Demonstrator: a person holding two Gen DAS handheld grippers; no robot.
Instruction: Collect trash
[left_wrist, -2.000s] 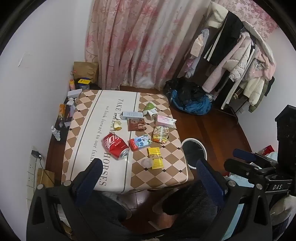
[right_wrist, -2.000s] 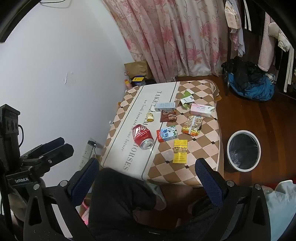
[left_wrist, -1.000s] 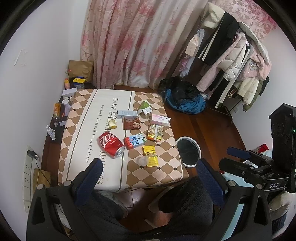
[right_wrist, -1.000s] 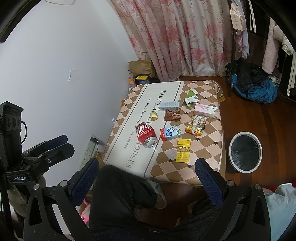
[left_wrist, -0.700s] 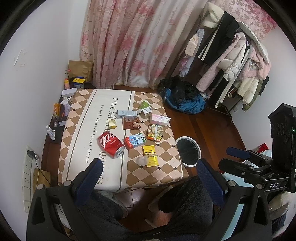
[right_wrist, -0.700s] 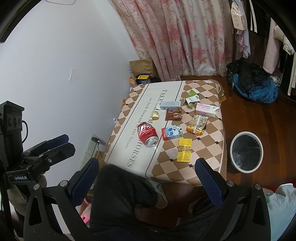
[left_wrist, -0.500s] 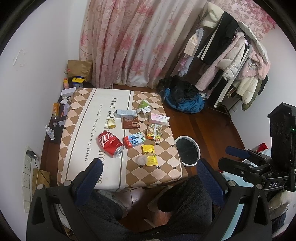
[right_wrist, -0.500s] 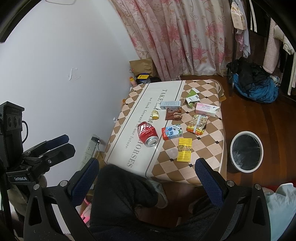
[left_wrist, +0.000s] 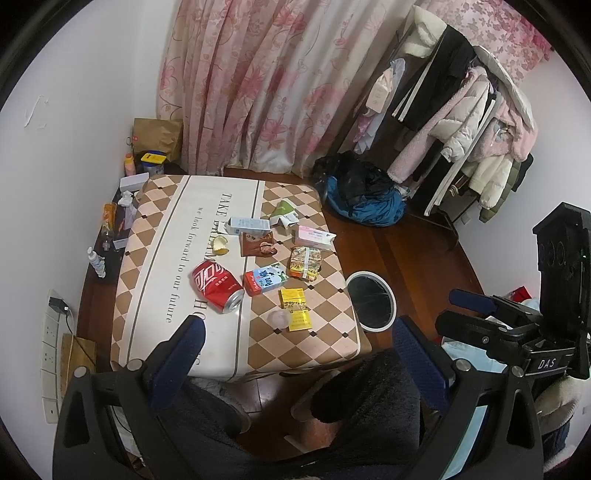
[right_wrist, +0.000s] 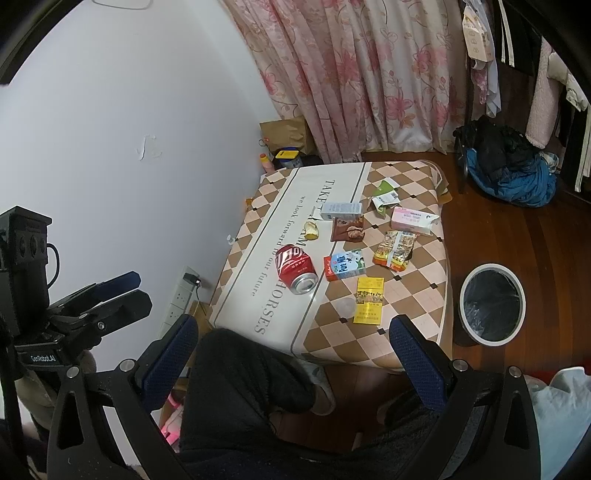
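Trash lies on a low checkered table (left_wrist: 155, 236): a red soda can (left_wrist: 217, 285) on its side, a blue-red carton (left_wrist: 265, 283), a yellow packet (left_wrist: 294, 308), a snack bag (left_wrist: 304, 263), a pink box (left_wrist: 314, 237), a brown wrapper (left_wrist: 258, 247). The can also shows in the right wrist view (right_wrist: 296, 269). A white-rimmed bin (left_wrist: 371, 304) stands on the floor right of the table, also in the right wrist view (right_wrist: 493, 303). My left gripper (left_wrist: 299, 362) and right gripper (right_wrist: 291, 358) are open, empty, held high in front of the table.
A pink flowered curtain (left_wrist: 266, 85) hangs behind the table. A clothes rack (left_wrist: 461, 110) and a blue bag heap (left_wrist: 364, 201) stand at the right. Bottles (left_wrist: 96, 260) and a paper bag (left_wrist: 157, 134) sit by the left wall. My legs (right_wrist: 243, 387) are below.
Both views have pulled back and up slightly, so the table looks a little smaller and farther. Nothing on the table has moved.
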